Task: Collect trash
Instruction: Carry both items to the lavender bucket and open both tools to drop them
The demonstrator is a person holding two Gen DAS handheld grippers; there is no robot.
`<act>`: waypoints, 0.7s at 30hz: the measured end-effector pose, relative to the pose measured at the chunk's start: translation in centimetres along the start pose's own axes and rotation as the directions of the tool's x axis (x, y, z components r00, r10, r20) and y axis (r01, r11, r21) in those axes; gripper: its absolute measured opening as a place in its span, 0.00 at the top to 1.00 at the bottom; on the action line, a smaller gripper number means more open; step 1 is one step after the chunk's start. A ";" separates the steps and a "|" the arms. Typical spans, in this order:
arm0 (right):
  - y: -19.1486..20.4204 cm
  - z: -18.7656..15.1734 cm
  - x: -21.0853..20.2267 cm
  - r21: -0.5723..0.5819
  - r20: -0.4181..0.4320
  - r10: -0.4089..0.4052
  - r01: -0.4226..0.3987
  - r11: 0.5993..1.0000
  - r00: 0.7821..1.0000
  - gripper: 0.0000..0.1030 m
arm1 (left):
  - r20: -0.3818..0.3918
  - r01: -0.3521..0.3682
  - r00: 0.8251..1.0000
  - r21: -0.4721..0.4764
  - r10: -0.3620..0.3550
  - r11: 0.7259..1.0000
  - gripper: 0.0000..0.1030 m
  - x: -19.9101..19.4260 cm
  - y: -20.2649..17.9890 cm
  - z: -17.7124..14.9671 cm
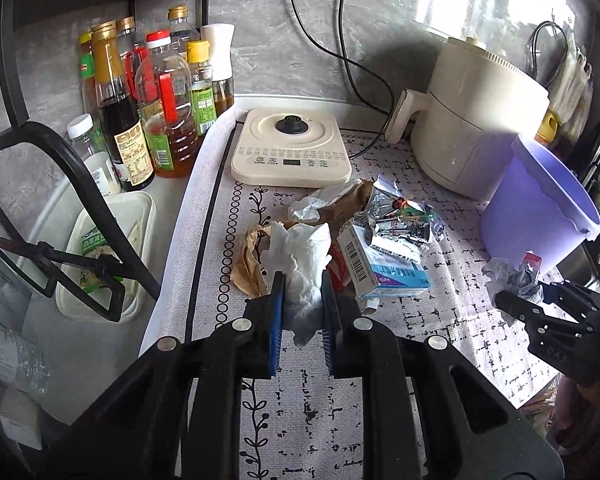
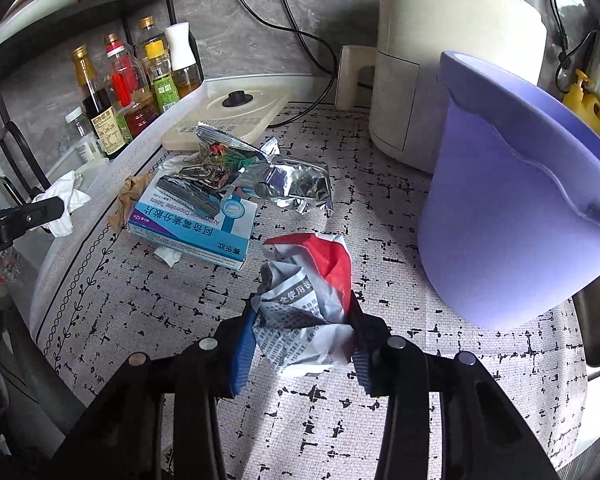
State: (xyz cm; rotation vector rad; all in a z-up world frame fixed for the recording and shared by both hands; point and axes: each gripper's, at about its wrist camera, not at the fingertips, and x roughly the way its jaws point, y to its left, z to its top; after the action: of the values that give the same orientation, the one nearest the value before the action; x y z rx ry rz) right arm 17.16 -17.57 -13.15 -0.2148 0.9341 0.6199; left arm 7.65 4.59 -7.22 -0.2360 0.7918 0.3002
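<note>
My left gripper [image 1: 302,280] is shut on a crumpled white tissue [image 1: 300,256], lifted just above a pile of trash on the patterned mat. The pile holds brown paper [image 1: 248,264], a blue-and-white medicine box [image 1: 384,268] and silver foil wrappers [image 1: 400,220]. My right gripper [image 2: 303,308] is shut on a crumpled printed paper with a red patch [image 2: 300,296], close to the mat. A purple bin [image 2: 500,104] stands just right of it, tilted towards me. In the right wrist view the left gripper [image 2: 40,212] shows at far left with the tissue [image 2: 66,200].
A cream induction cooker [image 1: 292,148] and a cream air fryer [image 1: 476,120] stand at the back by the wall. Several sauce bottles [image 1: 156,100] fill the left under a black rack. A plastic container [image 1: 140,216] lies beside the mat's left edge.
</note>
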 end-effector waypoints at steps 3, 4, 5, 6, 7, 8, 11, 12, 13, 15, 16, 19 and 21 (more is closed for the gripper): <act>0.1 0.7 -1.6 0.003 0.032 0.018 -0.018 1.000 0.999 0.61 | 0.033 0.010 0.999 0.012 -0.011 1.000 0.84 -0.7 -0.6 1.0; 0.2 0.9 -2.3 0.004 0.045 0.021 -0.021 1.000 0.999 0.61 | 0.042 0.014 0.999 0.017 -0.015 1.000 0.84 -0.9 -0.9 1.4; 0.2 1.1 -2.9 0.004 0.059 0.024 -0.025 1.000 0.998 0.61 | 0.051 0.020 0.998 0.022 -0.021 1.000 0.84 -1.2 -1.1 1.7; 0.2 1.5 -3.5 0.002 0.076 0.026 -0.026 1.000 0.997 0.61 | 0.060 0.025 0.998 0.027 -0.026 0.999 0.84 -1.4 -1.3 2.0; 0.2 1.8 -4.0 0.000 0.091 0.023 -0.024 1.000 0.996 0.61 | 0.069 0.027 0.997 0.034 -0.029 0.999 0.84 -1.5 -1.6 2.3; 0.2 2.2 -4.5 0.000 0.104 0.023 -0.023 1.000 0.994 0.61 | 0.075 0.027 0.997 0.043 -0.030 0.999 0.84 -1.6 -1.8 2.7; -0.1 3.2 -6.4 0.007 0.154 0.024 -0.025 1.000 0.988 0.61 | 0.093 0.040 0.995 0.072 -0.047 0.997 0.84 -1.7 -2.6 3.9; -0.2 3.6 -7.0 0.011 0.170 0.024 -0.027 1.000 0.985 0.61 | 0.100 0.045 0.994 0.081 -0.053 0.996 0.84 -1.8 -2.9 4.3; -0.3 3.9 -7.5 0.014 0.185 0.023 -0.026 1.000 0.982 0.61 | 0.106 0.052 0.993 0.087 -0.061 0.995 0.84 -1.9 -3.2 4.7; -0.7 4.5 -8.5 0.022 0.217 0.013 -0.018 1.000 0.976 0.61 | 0.121 0.065 0.990 0.099 -0.077 0.993 0.84 -2.1 -3.8 5.5; -0.9 4.7 -9.0 0.027 0.230 0.007 -0.013 1.000 0.973 0.61 | 0.128 0.072 0.988 0.105 -0.085 0.992 0.84 -2.1 -4.1 5.9; -1.9 5.2 -10.4 0.049 0.261 -0.014 0.001 0.999 0.965 0.61 | 0.143 0.090 0.984 0.124 -0.107 0.988 0.84 -2.0 -5.3 6.9; -2.5 5.5 -10.9 0.057 0.272 -0.032 0.018 0.998 0.962 0.61 | 0.145 0.108 0.981 0.139 -0.128 0.984 0.84 -1.8 -6.1 7.5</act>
State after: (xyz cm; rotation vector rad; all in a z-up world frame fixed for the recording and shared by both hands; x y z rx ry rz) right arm 17.60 -21.62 -1.35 -0.0892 0.6791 0.5834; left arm 13.50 1.00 -0.25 -0.1340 0.6392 0.1512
